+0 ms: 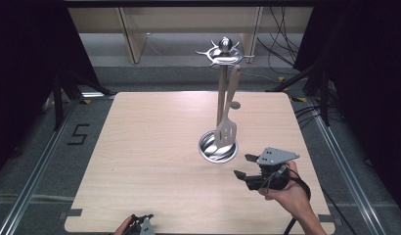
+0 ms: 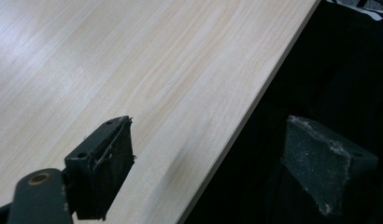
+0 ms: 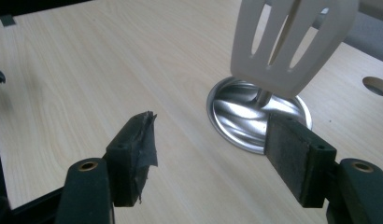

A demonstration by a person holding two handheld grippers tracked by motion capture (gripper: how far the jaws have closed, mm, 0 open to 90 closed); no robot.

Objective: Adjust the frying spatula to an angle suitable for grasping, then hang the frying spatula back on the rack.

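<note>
One spatula (image 1: 226,128) is hanging from one metal stand (image 1: 222,93) in the centre-right of the high view, its slotted blade dangling just above the stand's round shiny base (image 1: 217,148) on the table (image 1: 154,147). The spatula is looking light and stiff, probably smooth plastic, so taking it by the flat blade or low on the handle and lifting it off the hook would suit; the tall stand may be tipping easily if pulled sideways. The right gripper (image 1: 243,165) is sitting at lower right, jaws wide apart and empty, facing the base. The left gripper (image 1: 141,224) is waiting at the bottom edge, jaws also spread wide, holding nothing.
</note>
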